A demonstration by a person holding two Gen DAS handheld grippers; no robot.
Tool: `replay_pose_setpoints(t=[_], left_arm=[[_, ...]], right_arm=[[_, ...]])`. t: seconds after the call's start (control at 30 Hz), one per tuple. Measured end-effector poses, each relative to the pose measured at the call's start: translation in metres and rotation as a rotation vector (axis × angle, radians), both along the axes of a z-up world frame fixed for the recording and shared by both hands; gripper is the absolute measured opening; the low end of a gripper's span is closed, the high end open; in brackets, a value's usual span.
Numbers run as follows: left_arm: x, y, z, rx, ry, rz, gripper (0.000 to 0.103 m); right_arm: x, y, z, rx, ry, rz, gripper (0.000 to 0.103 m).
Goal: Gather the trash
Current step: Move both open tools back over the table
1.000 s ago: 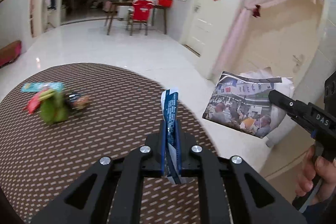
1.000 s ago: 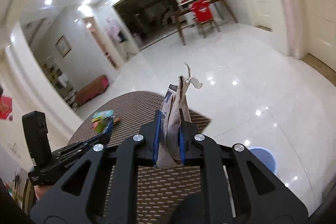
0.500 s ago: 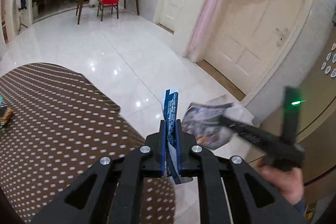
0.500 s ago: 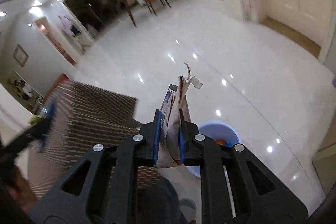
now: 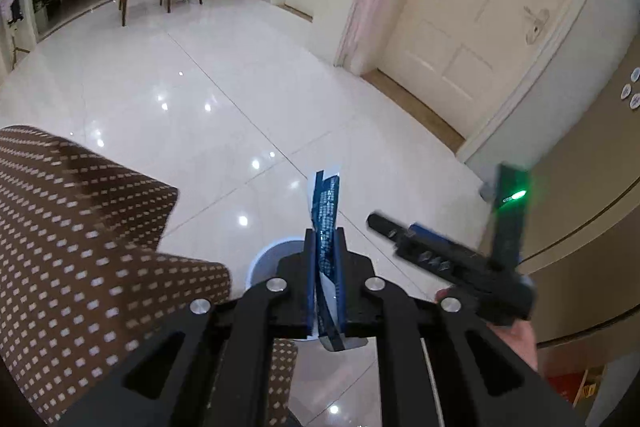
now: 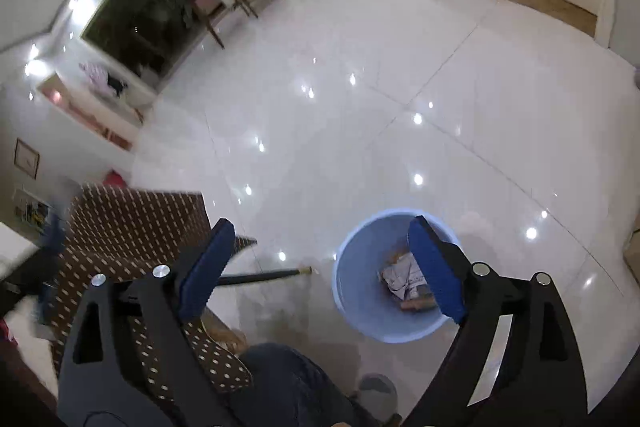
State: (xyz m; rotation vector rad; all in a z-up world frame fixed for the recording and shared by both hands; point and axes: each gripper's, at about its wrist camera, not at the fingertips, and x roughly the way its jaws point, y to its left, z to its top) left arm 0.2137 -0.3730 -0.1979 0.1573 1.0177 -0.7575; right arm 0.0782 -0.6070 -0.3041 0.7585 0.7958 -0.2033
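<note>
My left gripper [image 5: 325, 239] is shut on a thin blue and white wrapper [image 5: 328, 201] that sticks up between its pads. Just beyond and below it stands a light blue bin [image 5: 266, 257], mostly hidden by the fingers. My right gripper [image 6: 320, 227] hangs above the blue bin [image 6: 380, 331] with its jaws opening wide and nothing between them. A crumpled newspaper [image 6: 400, 275] lies inside the bin on other scraps. In the left wrist view the right gripper [image 5: 400, 227] shows to the right, blurred, with a hand [image 5: 520, 339] on its grip.
A table with a brown dotted cloth [image 5: 80, 247] stands left of the bin, seen also as the cloth [image 6: 132, 227]. A dark rod [image 6: 260, 275] runs along the floor beside it. The person's trouser leg [image 6: 288, 379] is below. Glossy white floor tiles [image 6: 400, 107] spread beyond.
Both grippers swung away from the table and sank towards the bin. The right gripper opened and the crumpled newspaper left it; it now lies in the bin. The left still holds the wrapper.
</note>
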Motion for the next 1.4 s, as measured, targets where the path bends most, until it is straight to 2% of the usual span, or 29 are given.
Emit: replay_pose_setpoints(t=[0.2, 0.23, 0.27, 0.33, 0.5, 0.77, 1.1, 1.4], left_arm=[[0.006, -0.032, -0.029, 0.033, 0.095, -0.056, 0.010], [0.009, -0.036, -0.034, 0.039, 0.112, -0.055, 0.019], [0.012, -0.039, -0.038, 0.037, 0.129, -0.052, 0.044], [0.017, -0.039, -0.041, 0.023, 0.135, -0.016, 0.080], [0.020, -0.030, -0.033, 0.004, 0.120, 0.017, 0.084], [0.006, 0.001, 0.003, -0.041, 0.030, 0.083, 0.090], [-0.022, 0.065, 0.058, -0.123, -0.104, 0.125, 0.091], [-0.033, 0.146, 0.093, -0.152, -0.208, 0.212, 0.093]], right_arm=[[-0.024, -0.018, 0.047, -0.046, -0.100, -0.060, 0.094], [-0.029, -0.020, 0.055, -0.053, -0.116, -0.066, 0.094], [-0.031, -0.021, 0.060, -0.058, -0.125, -0.070, 0.094], [-0.034, -0.021, 0.068, -0.072, -0.142, -0.077, 0.096], [-0.040, -0.020, 0.077, -0.089, -0.150, -0.072, 0.097], [-0.037, -0.002, 0.084, -0.127, -0.125, -0.080, 0.097], [-0.030, 0.047, 0.139, -0.218, -0.189, -0.014, 0.097], [-0.001, 0.126, 0.181, -0.291, -0.238, 0.134, 0.097]])
